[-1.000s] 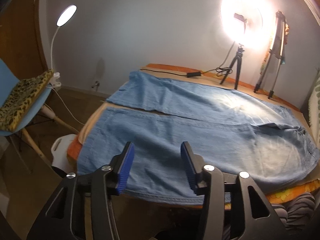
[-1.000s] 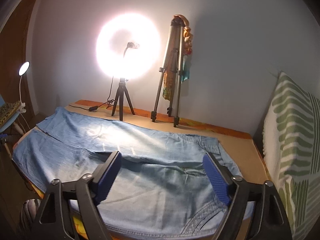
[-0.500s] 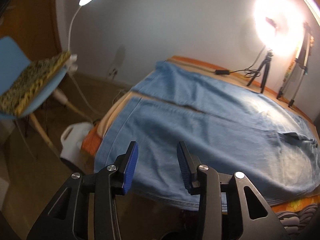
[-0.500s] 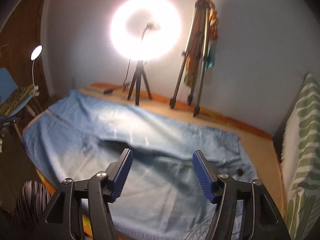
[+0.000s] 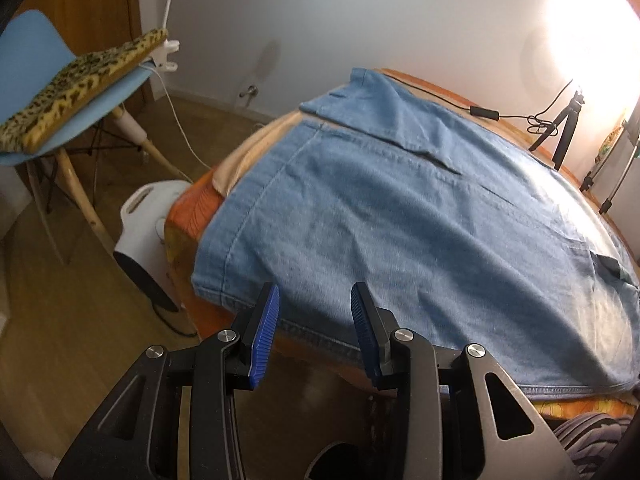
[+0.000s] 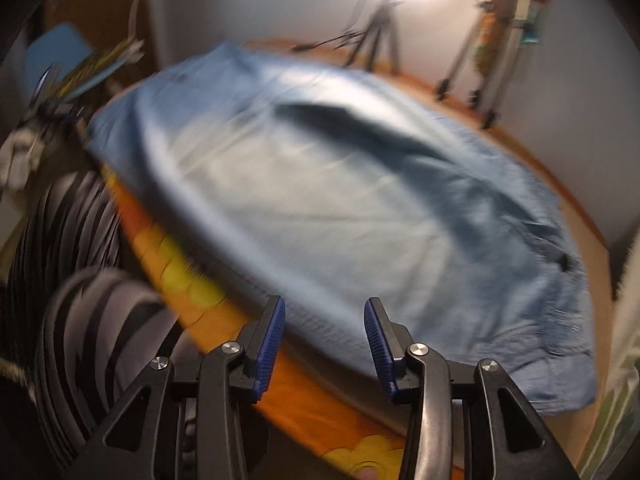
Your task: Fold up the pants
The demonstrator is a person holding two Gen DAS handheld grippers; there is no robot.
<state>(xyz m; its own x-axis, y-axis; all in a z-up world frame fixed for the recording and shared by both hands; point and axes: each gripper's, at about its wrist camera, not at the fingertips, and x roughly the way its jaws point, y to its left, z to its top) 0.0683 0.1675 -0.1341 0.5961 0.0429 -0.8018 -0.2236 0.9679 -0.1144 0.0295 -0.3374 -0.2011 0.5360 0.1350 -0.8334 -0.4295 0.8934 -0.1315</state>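
both hand-held grippers have dropped toward the pants since a second ago, and the near edge of the denim now fills much more of each view. the left hand-held gripper [image 5: 314,316] hangs over the hem end of the near leg, its blue pads [image 5: 264,330] standing apart with nothing pinched between them. the right hand-held gripper [image 6: 324,340] sits over the near edge toward the waist end, jaws closing but with a clear gap, no cloth caught in them; that view is smeared with motion. the pants [image 5: 420,208], light blue denim, lie spread flat on the bed [image 5: 192,216], both legs side by side, over an orange flowered cover. a blue chair [image 5: 44,92] with a leopard-print cushion [image 5: 80,84] stands off the bed's foot, and a ring light [image 5: 592,24] glares at the far side.
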